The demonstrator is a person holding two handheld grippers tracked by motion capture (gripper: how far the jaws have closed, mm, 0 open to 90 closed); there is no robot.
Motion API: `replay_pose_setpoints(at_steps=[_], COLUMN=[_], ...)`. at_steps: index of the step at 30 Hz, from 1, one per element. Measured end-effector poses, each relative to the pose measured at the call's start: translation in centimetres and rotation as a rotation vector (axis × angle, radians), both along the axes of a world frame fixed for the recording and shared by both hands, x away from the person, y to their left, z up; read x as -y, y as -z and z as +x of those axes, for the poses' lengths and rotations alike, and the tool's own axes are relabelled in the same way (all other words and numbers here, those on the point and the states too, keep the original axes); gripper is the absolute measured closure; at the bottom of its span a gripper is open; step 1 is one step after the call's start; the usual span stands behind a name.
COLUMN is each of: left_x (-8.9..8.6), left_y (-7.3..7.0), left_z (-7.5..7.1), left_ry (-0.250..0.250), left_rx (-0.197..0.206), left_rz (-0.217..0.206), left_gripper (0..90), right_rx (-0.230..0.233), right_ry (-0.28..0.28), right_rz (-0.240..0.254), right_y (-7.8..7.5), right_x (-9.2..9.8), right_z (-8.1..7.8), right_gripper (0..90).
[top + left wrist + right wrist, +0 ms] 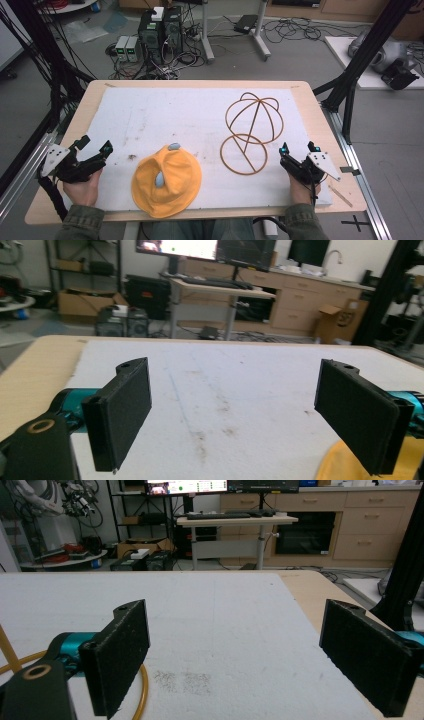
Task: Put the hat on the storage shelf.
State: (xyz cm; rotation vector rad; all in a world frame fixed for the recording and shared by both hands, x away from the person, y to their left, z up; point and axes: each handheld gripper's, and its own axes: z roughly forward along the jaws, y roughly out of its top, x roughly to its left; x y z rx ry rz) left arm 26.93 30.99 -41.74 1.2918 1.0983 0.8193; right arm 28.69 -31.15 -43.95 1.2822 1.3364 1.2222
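An orange-yellow fabric hat [166, 180] lies crumpled on the white mat near the front edge, with grey-blue patches on it. To its right stands a tan wire stand [251, 131], a round base ring with a dome-shaped frame above. My left gripper [95, 145] is held open at the mat's left edge, left of the hat; its own view [235, 417] shows bare mat between the jaws and a hat corner [345, 465] at lower right. My right gripper [299, 147] is open at the right, just beside the stand's base ring [142, 690].
The white mat [165, 112] covers a wooden table [65, 150]. Black frame posts [370, 45] rise at the right and cables hang at the left. Computers and wires sit on the floor beyond the far edge.
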Motion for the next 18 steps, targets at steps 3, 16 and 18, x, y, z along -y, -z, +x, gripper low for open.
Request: replay_pose_setpoints(at_steps=[3, 16, 18], left_x=[-0.3, 0.8, 1.6], left_y=[-0.3, -1.5, -1.4], left_z=[0.4, 1.3, 1.4], left_ry=[0.043, 0.472, 0.551], left_rx=[-0.009, 0.006, -0.009], left_rz=[-0.01, 0.012, 0.058], left_gripper=[15.3, 15.3, 15.6], right_rx=[-0.001, -0.004, -0.004], right_ry=[0.0, -0.01, -0.011], right_rz=[0.003, -0.009, -0.01], right_y=[0.0, 0.1, 0.1], right_x=[0.0, -0.2, -0.2], right_z=[-0.1, 0.0, 0.0], right_gripper=[12.4, 12.4, 12.4])
